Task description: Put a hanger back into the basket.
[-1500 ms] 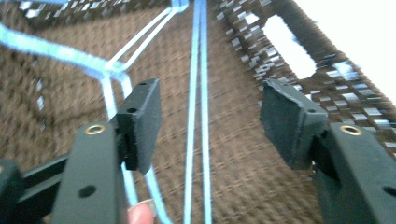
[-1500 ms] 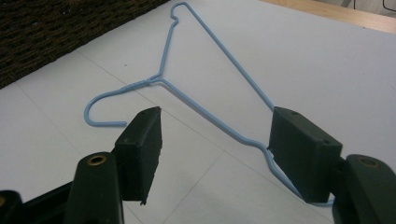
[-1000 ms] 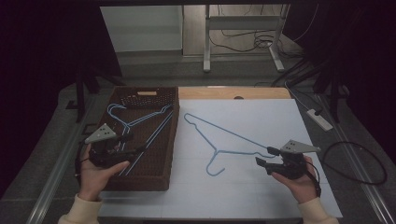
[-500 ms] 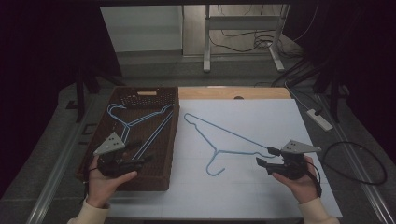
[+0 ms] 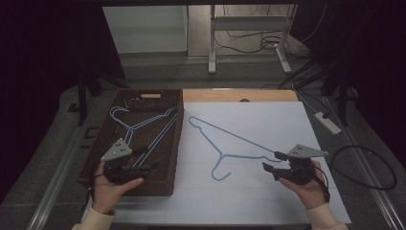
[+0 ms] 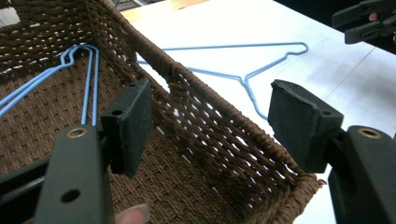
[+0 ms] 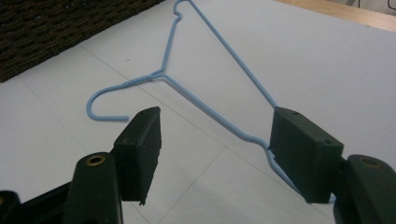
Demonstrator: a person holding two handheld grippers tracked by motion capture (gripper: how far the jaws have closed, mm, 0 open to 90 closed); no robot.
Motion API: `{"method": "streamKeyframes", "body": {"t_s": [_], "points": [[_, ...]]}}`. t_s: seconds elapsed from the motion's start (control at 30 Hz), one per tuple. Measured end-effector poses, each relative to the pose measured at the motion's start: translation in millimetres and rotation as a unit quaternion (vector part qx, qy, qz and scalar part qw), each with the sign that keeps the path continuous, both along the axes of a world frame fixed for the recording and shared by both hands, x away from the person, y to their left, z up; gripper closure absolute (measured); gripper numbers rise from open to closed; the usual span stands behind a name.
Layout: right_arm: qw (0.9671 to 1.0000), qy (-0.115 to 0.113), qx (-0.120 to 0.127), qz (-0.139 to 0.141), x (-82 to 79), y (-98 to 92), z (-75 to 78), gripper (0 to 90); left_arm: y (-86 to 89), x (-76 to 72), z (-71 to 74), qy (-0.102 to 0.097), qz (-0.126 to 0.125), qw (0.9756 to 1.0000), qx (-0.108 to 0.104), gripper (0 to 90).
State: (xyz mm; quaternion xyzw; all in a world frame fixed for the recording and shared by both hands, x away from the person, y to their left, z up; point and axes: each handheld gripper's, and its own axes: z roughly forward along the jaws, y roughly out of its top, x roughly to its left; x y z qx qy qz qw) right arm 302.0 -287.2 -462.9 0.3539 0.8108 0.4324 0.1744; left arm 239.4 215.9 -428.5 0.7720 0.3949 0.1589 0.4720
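A brown wicker basket (image 5: pixel 103 158) stands on the left and holds two or three blue wire hangers (image 5: pixel 143 127). One more blue hanger (image 5: pixel 230 139) lies flat on the white table top, its hook toward the near edge. My left gripper (image 5: pixel 149 160) hovers over the basket's near right corner, open, with nothing between its pads (image 6: pixel 130 121); the basket wall (image 6: pixel 210 112) runs beyond the gap. My right gripper (image 5: pixel 271 160) rests low by the hanger's right shoulder, open. In the right gripper view the hanger (image 7: pixel 187 84) wire runs past the right pad (image 7: pixel 303 154).
A white power strip (image 5: pixel 328 122) and a looped black cable (image 5: pixel 364 167) lie off the table's right side. A wooden strip (image 5: pixel 239 96) borders the far edge, with metal frame legs (image 5: pixel 210 43) behind it. The white sheet (image 5: pixel 215 201) extends toward the near edge.
My left hand has drifted a little toward the near edge and to the right over the basket. The right hand and the hanger on the table have stayed put.
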Motion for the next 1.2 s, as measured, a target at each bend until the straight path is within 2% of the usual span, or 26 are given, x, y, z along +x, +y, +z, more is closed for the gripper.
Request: {"method": "streamKeyframes", "body": {"t_s": [0.23, 0.53, 0.73, 0.97, 1.07, 1.2], "points": [[0.9999, -0.001, -0.011, 0.004, -0.4, 2.8, -0.9, 34.4, -6.9, -0.9, -4.3, 0.005, -0.012, 0.9999, 0.006, 31.6], [0.9997, 0.006, -0.024, 0.002, 1.7, 6.5, -3.4, 34.0, -7.7, 0.5, -7.1, 0.012, -0.015, 0.9998, 0.004, 31.6], [0.9992, 0.019, -0.035, 0.007, 7.0, 25.8, -3.6, 38.1, -6.6, 0.0, -6.4, 0.013, -0.016, 0.9998, 0.001, 31.7], [0.9969, 0.039, -0.059, 0.034, 18.8, 60.2, -5.3, 52.8, -5.6, 0.5, -6.7, 0.015, -0.018, 0.9997, 0.0, 31.7], [0.9957, 0.061, -0.06, 0.035, 32.5, 73.5, -7.7, 65.1, -5.3, 0.2, -6.7, 0.015, -0.018, 0.9997, 0.0, 31.7], [0.9944, 0.079, -0.067, 0.017, 48.5, 84.0, -11.3, 82.1, -4.8, 0.0, -6.6, 0.014, -0.018, 0.9997, -0.001, 31.7]]}}
